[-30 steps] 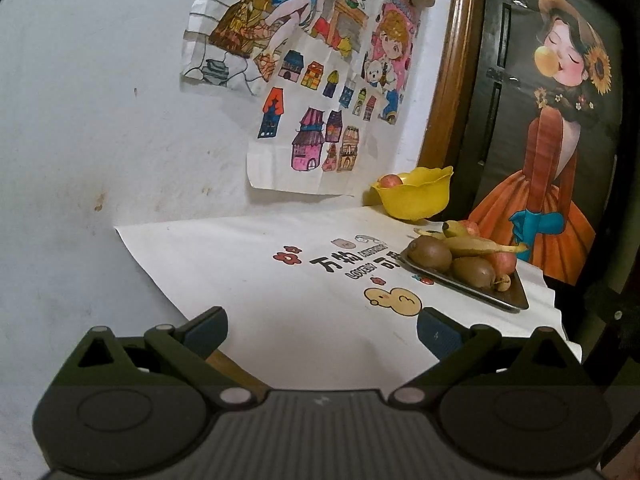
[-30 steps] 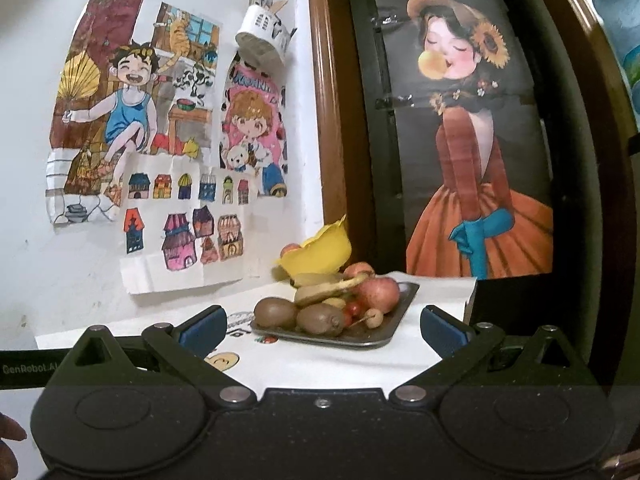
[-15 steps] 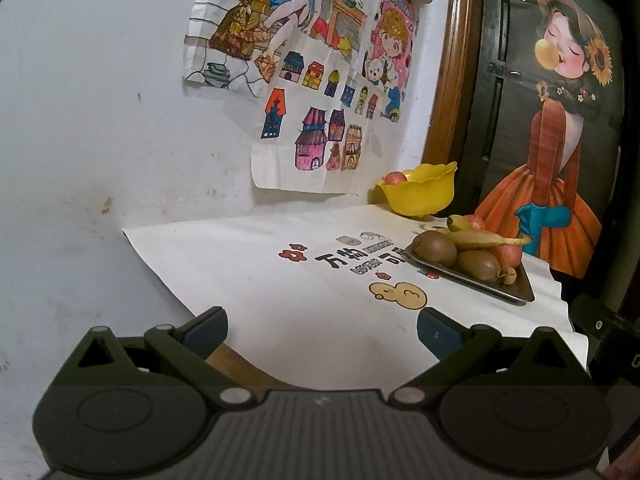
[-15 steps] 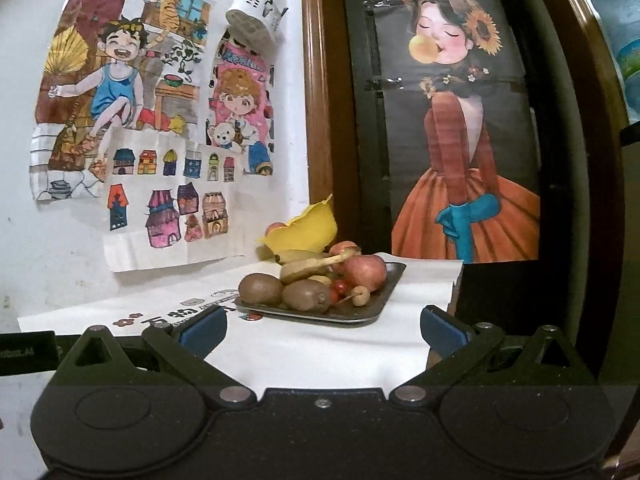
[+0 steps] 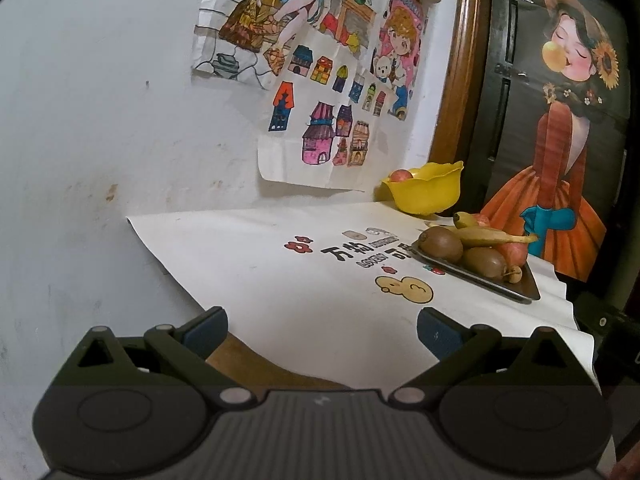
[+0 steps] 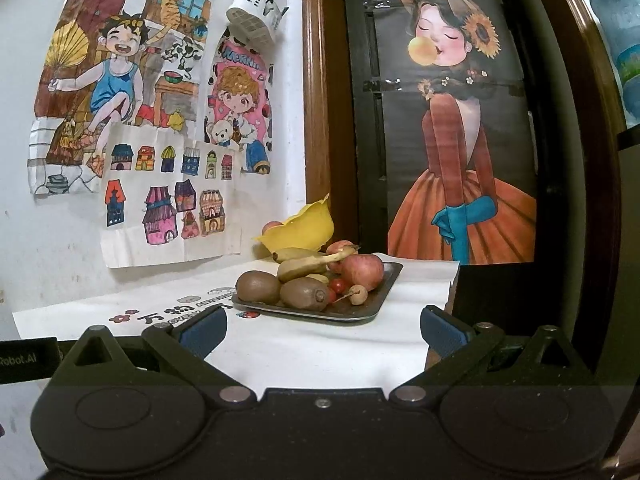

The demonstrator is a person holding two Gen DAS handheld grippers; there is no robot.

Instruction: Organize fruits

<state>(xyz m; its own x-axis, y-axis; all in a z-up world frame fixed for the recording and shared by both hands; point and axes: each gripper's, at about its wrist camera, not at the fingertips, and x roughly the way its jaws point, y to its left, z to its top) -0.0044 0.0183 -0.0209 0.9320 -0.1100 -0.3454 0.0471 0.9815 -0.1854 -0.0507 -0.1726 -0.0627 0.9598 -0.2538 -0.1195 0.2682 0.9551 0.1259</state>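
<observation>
**Fruit Sorting Barely Begun**

Nearest, left gripper [image 5: 322, 326] and right gripper [image 6: 323, 326]: jaws spread wide, holding nothing, short of the fruit. Beyond, on the paper-covered counter [image 6: 320, 344], a metal tray [image 6: 360, 308] piled with two kiwis [image 6: 258, 287], bananas [image 6: 304, 266], apples [image 6: 362, 272], cherry tomatoes [image 6: 339, 285] and a small pale fruit on a stem. Farther back by the wall, a yellow bowl [image 6: 304, 232] with one reddish fruit [image 5: 401, 176] showing inside. Judged early: one piece bowled, nearly everything left on the tray.
</observation>
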